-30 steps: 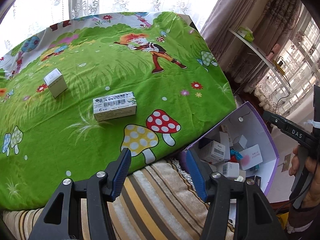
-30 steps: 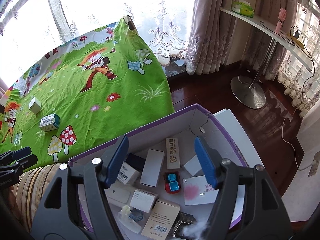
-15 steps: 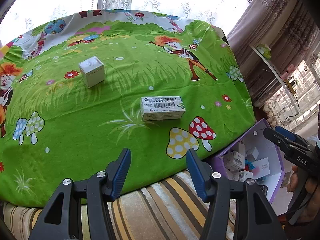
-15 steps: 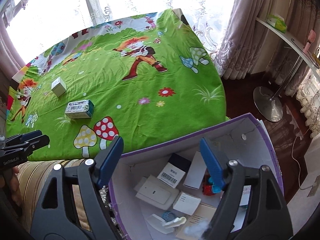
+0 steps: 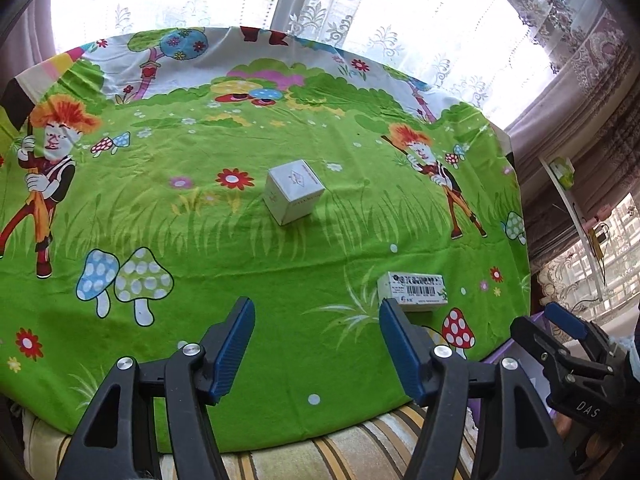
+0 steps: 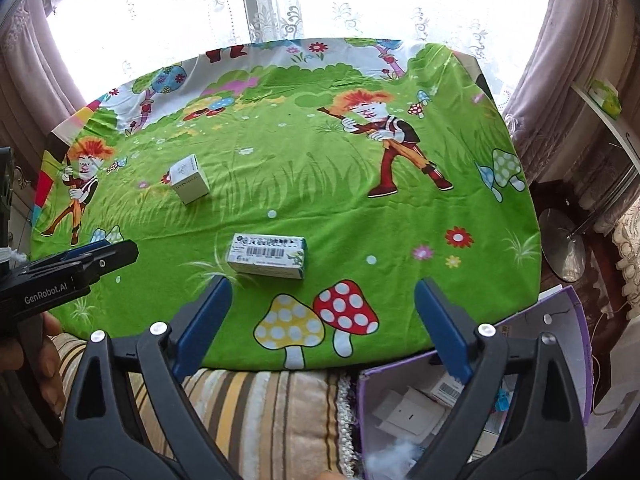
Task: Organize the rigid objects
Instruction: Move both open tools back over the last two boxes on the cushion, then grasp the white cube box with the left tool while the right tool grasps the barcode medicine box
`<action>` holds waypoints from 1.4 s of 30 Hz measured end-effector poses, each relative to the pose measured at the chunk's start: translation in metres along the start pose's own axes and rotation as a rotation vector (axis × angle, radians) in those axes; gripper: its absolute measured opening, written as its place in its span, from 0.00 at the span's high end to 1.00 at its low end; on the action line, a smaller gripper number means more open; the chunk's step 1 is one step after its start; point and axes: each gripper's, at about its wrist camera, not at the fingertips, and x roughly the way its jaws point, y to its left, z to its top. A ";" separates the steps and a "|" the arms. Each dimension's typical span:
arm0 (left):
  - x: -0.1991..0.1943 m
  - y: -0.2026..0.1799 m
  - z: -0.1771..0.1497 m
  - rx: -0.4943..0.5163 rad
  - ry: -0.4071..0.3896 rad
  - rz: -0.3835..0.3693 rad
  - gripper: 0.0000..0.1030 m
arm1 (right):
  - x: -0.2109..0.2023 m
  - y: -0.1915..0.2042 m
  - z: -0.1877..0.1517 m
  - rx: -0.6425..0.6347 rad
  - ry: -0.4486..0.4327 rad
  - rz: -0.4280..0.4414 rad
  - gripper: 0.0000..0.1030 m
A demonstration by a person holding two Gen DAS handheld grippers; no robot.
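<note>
Two boxes lie on the green cartoon cloth. A white cube box (image 5: 293, 192) sits mid-cloth, straight ahead of my left gripper (image 5: 316, 346), which is open and empty near the front edge. A flat barcode box (image 5: 413, 291) lies just right of the left gripper's right finger. In the right wrist view the barcode box (image 6: 267, 256) lies a little ahead of my right gripper (image 6: 322, 322), which is open and empty; the cube box (image 6: 189, 179) is farther left. A purple-rimmed storage box (image 6: 568, 320) with several small cartons stands at the lower right.
The cloth (image 6: 320, 184) ends at a striped cushion (image 6: 256, 408) in front. Lace curtains and a bright window stand behind. A white shelf (image 6: 608, 116) and a round metal stand base (image 6: 562, 244) are on the right, over the dark wood floor.
Both grippers have swung left, away from the purple box and toward the cloth. The cube box now sits centred ahead of the left gripper. Both stay open and empty.
</note>
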 end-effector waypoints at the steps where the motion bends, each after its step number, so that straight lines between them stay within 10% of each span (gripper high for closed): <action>1: 0.000 0.005 0.004 -0.015 -0.004 0.003 0.35 | 0.004 0.005 0.002 0.001 0.003 -0.003 0.09; 26: 0.092 0.027 0.081 -0.302 0.060 0.036 0.19 | 0.104 0.047 0.003 -0.034 0.121 -0.065 0.08; 36: 0.127 0.025 0.088 -0.275 0.116 0.123 0.20 | 0.122 0.048 0.006 -0.040 0.141 -0.047 0.08; 42: 0.128 0.022 0.087 -0.199 0.107 0.159 0.51 | 0.130 0.050 0.005 -0.051 0.162 -0.051 0.22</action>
